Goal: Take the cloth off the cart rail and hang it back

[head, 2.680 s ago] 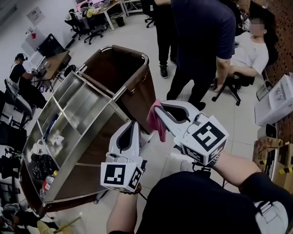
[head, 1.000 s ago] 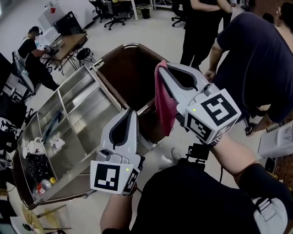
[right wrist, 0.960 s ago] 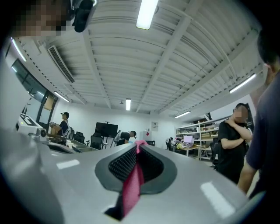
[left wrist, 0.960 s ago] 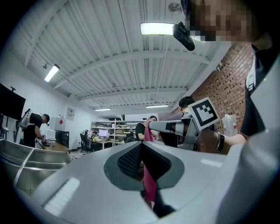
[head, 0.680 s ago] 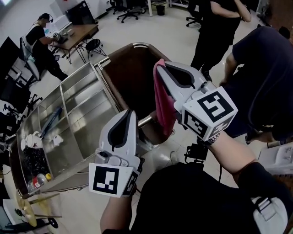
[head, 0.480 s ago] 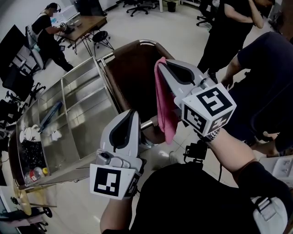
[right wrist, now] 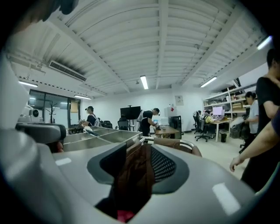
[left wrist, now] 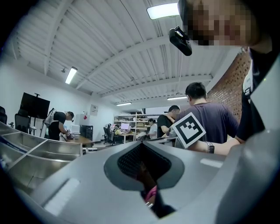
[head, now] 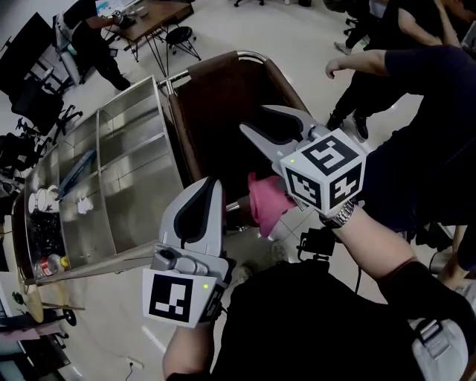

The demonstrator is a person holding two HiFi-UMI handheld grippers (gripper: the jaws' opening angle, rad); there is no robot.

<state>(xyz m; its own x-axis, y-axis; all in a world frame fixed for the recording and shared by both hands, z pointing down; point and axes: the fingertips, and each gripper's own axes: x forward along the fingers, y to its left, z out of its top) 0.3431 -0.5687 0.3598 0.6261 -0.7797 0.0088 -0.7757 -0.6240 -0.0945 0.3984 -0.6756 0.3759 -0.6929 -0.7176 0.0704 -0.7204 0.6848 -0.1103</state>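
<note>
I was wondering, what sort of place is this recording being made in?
Most likely an open-plan office or lab workspace: a desk with an office chair beside it, storage shelves along the far wall, and strip lights under a bare beamed ceiling.

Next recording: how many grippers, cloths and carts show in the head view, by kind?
Pink cloth: 1
Cart: 1
Grippers: 2 (left gripper, shut; right gripper, open, its jaws have just been opening, the cloth below them and not pinched)
Total: 4
</note>
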